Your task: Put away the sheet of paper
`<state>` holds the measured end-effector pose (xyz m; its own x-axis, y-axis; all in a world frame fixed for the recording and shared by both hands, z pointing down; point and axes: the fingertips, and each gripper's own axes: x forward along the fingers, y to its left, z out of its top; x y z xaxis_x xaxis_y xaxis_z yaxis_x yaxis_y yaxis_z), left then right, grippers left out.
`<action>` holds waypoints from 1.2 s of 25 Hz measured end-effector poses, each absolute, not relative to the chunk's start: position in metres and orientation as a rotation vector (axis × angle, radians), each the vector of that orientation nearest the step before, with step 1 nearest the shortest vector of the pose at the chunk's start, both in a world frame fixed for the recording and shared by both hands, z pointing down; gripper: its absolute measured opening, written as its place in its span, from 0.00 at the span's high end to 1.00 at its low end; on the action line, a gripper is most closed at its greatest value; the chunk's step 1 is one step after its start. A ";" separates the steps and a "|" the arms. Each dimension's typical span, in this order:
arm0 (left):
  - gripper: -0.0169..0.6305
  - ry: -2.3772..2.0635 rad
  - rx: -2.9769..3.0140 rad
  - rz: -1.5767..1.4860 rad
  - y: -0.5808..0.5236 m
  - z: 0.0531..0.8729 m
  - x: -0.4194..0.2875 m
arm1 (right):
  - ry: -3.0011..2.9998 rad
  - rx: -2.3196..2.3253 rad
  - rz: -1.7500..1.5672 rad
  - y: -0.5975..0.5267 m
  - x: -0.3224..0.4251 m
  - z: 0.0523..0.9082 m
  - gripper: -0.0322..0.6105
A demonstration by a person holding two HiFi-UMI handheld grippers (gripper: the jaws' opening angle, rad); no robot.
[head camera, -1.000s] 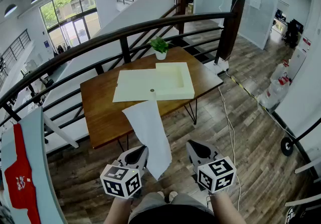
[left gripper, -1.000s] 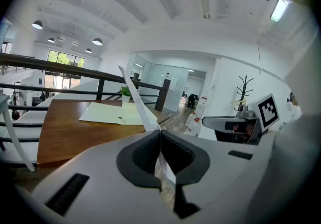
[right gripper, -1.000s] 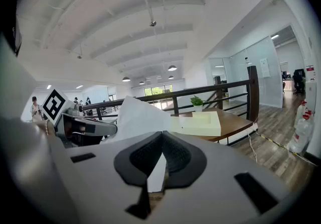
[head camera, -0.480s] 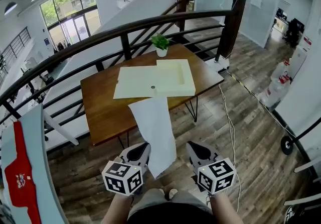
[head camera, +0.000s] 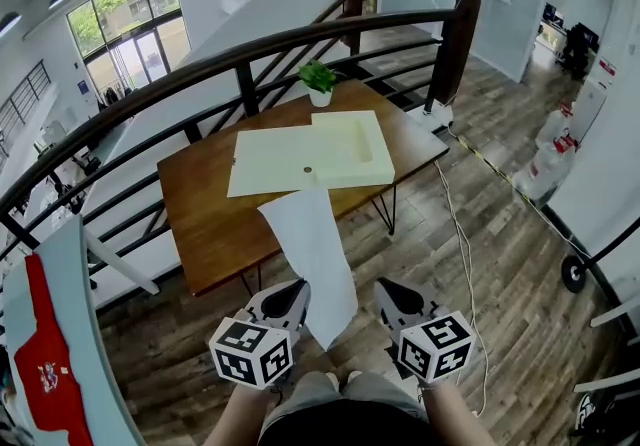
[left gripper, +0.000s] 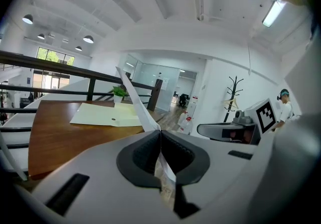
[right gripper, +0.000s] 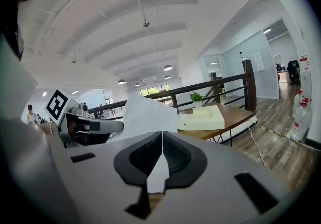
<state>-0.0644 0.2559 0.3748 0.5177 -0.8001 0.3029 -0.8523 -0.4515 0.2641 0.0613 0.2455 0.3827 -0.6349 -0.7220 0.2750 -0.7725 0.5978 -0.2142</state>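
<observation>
A white sheet of paper [head camera: 310,254] stands up from my left gripper [head camera: 288,302], which is shut on its lower edge. In the left gripper view the sheet [left gripper: 135,102] runs through the closed pads of the left gripper [left gripper: 160,135] and rises edge-on. My right gripper [head camera: 392,296] hangs beside it to the right, apart from the sheet. Its jaws are shut in the right gripper view [right gripper: 162,137], where the paper [right gripper: 145,115] shows off to the left. A cream open folder box [head camera: 310,149] lies on the wooden table [head camera: 200,224] ahead.
A small potted plant [head camera: 318,82] stands at the table's far edge. A dark curved railing [head camera: 250,64] runs behind the table. A cable [head camera: 460,234] trails over the wood floor at right, with water bottles [head camera: 550,159] beyond. A red and pale blue object [head camera: 45,334] is at left.
Both grippers and the sheet have drifted slightly right and lower in the head view; the table sits a little nearer. Both grippers stay shut.
</observation>
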 end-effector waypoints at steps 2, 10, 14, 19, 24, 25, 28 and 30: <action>0.94 -1.344 2.394 0.192 0.254 0.376 -0.068 | -2.657 1.252 0.477 0.247 0.051 0.385 0.91; 0.94 -1.291 2.394 0.196 0.245 0.389 -0.080 | -2.619 1.290 0.521 0.244 0.037 0.402 0.91; 0.94 -1.276 2.380 0.163 0.232 0.390 -0.084 | -2.613 1.274 0.523 0.230 0.031 0.406 0.91; 0.94 -1.286 2.385 0.136 0.199 0.391 -0.081 | -2.627 1.284 0.505 0.194 0.032 0.408 0.91; 0.94 -1.320 2.370 0.131 0.147 0.389 -0.076 | -2.652 1.272 0.518 0.135 0.044 0.403 0.91; 0.94 -1.330 2.363 0.128 0.137 0.387 -0.075 | -2.655 1.263 0.516 0.123 0.046 0.402 0.91; 0.94 -1.357 2.356 0.121 0.104 0.382 -0.070 | -2.664 1.246 0.498 0.085 0.055 0.397 0.91; 0.94 -1.372 2.352 0.108 0.081 0.376 -0.067 | -2.666 1.238 0.492 0.058 0.063 0.393 0.91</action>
<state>-0.0668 0.0812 0.3759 0.5116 -0.8159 0.2695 -0.8480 -0.4289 0.3112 0.0626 0.0582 0.3933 -0.6441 -0.7119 0.2799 -0.7649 0.6030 -0.2266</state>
